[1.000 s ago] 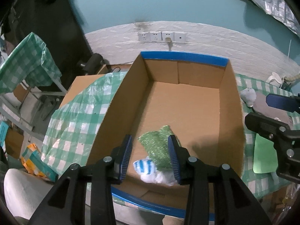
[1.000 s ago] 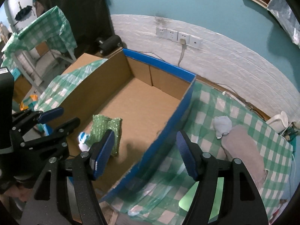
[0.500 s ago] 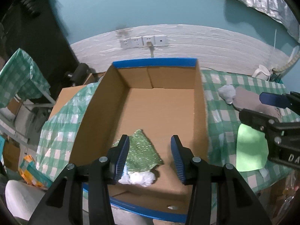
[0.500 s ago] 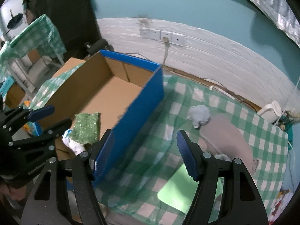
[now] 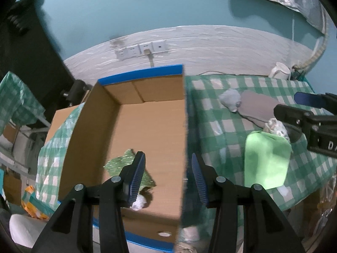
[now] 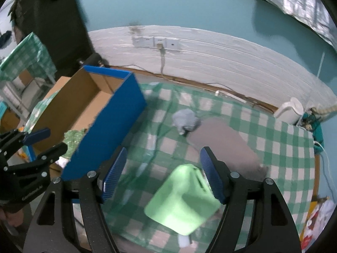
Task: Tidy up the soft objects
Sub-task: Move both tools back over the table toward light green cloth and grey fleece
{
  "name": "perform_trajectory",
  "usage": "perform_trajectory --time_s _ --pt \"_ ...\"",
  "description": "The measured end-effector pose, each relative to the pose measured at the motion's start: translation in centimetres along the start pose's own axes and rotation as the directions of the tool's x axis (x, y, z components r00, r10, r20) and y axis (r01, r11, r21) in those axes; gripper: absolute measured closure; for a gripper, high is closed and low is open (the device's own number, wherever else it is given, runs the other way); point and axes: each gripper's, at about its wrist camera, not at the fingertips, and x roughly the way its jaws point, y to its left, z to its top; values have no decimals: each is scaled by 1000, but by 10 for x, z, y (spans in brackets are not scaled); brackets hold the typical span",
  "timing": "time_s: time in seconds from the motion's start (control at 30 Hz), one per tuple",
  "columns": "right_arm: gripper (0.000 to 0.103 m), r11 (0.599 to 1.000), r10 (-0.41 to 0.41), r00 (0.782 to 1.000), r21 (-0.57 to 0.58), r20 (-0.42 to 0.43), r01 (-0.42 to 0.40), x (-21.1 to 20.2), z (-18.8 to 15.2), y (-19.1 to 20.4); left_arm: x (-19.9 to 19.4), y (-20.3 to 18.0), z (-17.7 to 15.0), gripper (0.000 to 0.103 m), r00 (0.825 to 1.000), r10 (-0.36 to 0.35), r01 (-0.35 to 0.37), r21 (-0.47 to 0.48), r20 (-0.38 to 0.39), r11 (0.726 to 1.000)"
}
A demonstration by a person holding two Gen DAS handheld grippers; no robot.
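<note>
Soft objects, two lots. Already in the cardboard box: a green sparkly cloth and a white crumpled piece, both at the box's near end, directly under and just ahead of the left tongs. Left tongs released, nothing between the pads, hanging over the box's right wall.

Still out on the checked counter: light green cloth, a large grey cloth, a pale blue-grey bundle, and a small patterned wad seen only from the left wrist view, touching the green cloth's far corner.

Key relation: the light green cloth lies straight below and slightly ahead of the right tongs, mostly between the two pads in view, its far right corner tucked under the right pad. Right tongs released and wide, holding nothing. Cloth is a rough square lying diagonally to the tongs, one corner pointing back toward the holder. Whether the pads touch it, cannot tell; motion blur.

Judgement: right tongs are much nearer the green cloth than the left, which is separated from it by the box wall. Likely next pick is this cloth, by a short drop and pinch on the far edge or a raised fold. The box sits to the left of the right tongs, blue outer wall facing them, so the carry would go leftward over that wall.

Grey cloth and bundle lie farther ahead, well apart from either tongs.
</note>
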Motion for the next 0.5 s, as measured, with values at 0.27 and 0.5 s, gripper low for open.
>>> perform_trajectory --time_s 0.27,0.5 --pt "30 996 -37 999 79 -11 38 -8 -18 -44 0 -42 0 56 1000 -27 28 80 -10 996" --pt "30 990 -59 998 129 -38 64 -7 -34 -74 8 -72 -6 51 998 -47 51 126 -38 991"
